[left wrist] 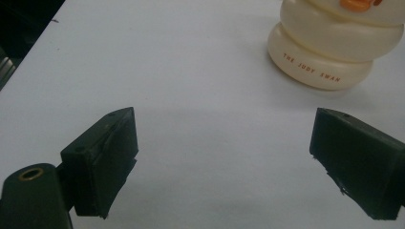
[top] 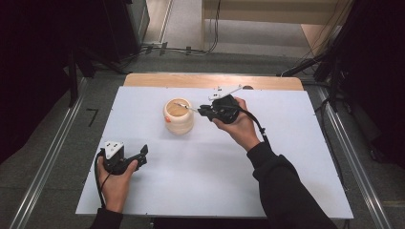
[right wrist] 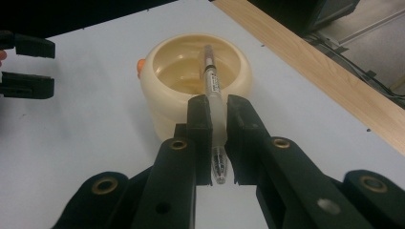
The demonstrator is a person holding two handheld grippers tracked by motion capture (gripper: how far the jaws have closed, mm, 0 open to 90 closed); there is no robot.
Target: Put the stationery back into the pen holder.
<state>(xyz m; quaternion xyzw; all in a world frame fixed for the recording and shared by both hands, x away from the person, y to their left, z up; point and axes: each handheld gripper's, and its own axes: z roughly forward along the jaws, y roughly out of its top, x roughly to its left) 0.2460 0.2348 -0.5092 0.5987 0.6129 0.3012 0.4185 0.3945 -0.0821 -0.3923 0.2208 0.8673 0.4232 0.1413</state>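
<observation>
A cream, round pot (top: pixel 178 116) with an orange beak stands on the white board (top: pixel 215 167); it also appears as the pot (right wrist: pixel 196 81) and the pot (left wrist: pixel 329 47), lettered near its base. My right gripper (top: pixel 203 111) is shut on a clear pen (right wrist: pixel 212 90), whose tip reaches over the pot's open mouth. The pen (top: pixel 185 107) lies nearly level above the rim. My left gripper (top: pixel 143 155) rests near the board's front left, open, with nothing between its jaws; in its own view the left gripper (left wrist: pixel 224 167) faces the pot.
A wooden strip (top: pixel 215 81) runs along the board's far edge. Metal rails (top: pixel 47 162) flank the table on both sides. Cables (top: pixel 186 50) lie on the floor beyond. The other gripper (right wrist: pixel 26 64) shows at the left edge of the right gripper view.
</observation>
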